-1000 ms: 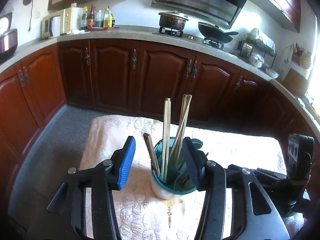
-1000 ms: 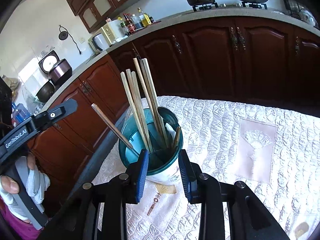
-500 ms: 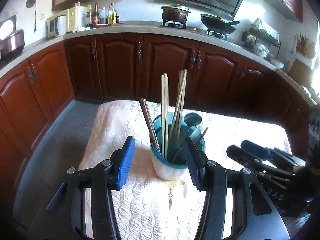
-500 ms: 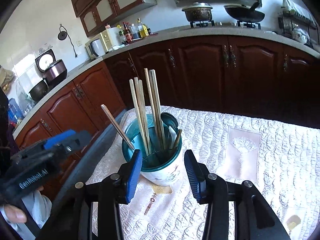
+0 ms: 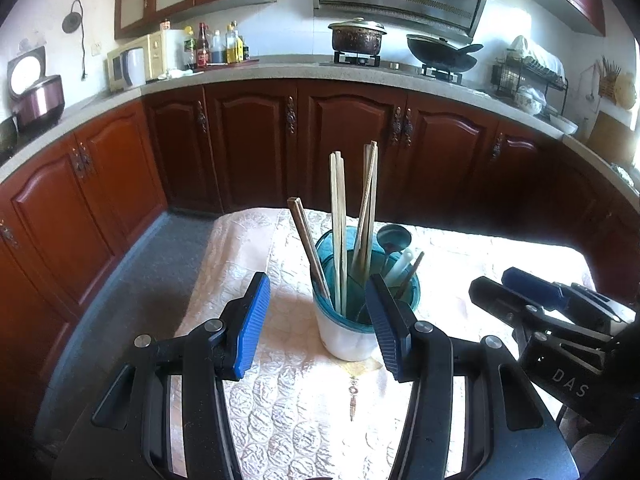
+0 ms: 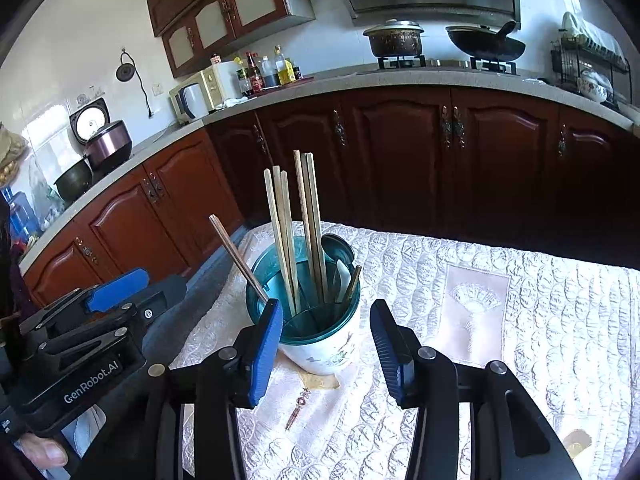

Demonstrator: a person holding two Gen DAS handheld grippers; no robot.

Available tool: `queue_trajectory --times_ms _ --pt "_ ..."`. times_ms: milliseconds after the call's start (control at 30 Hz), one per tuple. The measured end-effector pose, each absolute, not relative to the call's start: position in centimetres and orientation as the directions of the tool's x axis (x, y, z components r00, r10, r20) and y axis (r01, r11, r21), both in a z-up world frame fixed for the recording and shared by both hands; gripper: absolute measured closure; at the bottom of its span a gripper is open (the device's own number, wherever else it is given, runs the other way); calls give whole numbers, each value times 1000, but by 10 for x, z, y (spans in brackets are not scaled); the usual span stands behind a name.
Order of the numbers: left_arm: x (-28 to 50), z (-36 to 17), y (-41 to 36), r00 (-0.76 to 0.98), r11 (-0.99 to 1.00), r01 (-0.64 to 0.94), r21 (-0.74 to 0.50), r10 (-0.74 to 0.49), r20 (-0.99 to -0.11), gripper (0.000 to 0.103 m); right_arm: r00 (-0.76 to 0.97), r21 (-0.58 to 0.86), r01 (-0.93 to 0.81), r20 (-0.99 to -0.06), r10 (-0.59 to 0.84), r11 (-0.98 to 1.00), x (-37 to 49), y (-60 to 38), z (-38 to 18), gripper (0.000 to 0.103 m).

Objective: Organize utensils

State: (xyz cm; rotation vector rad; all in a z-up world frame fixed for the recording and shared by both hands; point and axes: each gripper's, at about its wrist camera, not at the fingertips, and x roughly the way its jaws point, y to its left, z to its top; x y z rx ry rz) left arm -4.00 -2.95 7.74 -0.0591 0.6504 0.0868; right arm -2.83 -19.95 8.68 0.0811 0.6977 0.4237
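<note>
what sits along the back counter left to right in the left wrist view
rice cooker → microwave → bottles → pot → wok → dish rack

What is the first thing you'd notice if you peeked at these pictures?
The teal and white utensil holder in the middle of the quilted white tablecloth, with long wooden chopsticks poking up out of it. Next, the blue-padded right claw standing open around the holder without touching it, and the left claw, also open, in front of it.
</note>
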Motion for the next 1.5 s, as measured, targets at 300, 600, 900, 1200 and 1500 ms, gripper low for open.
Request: queue_trajectory --times_ms 300,600,900,1200,1500 --pt "-41 76 -31 800 994 -110 0 88 -594 54 689 194 -356 -605 398 914 -29 -195 87 54" --pt "-43 72 -34 803 993 -118 24 110 -586 54 683 191 -359 -613 397 914 -28 -195 83 54" --pt "-43 65 -40 796 993 -115 41 117 -594 54 680 187 -347 -625 384 919 -27 -198 79 54" --pt "-44 64 -41 798 992 -120 45 123 -589 54 681 185 -347 -624 383 919 -26 -197 80 54" --pt "-45 64 -41 802 992 -118 46 123 -585 54 681 185 -348 -624 383 919 -26 -197 81 54"
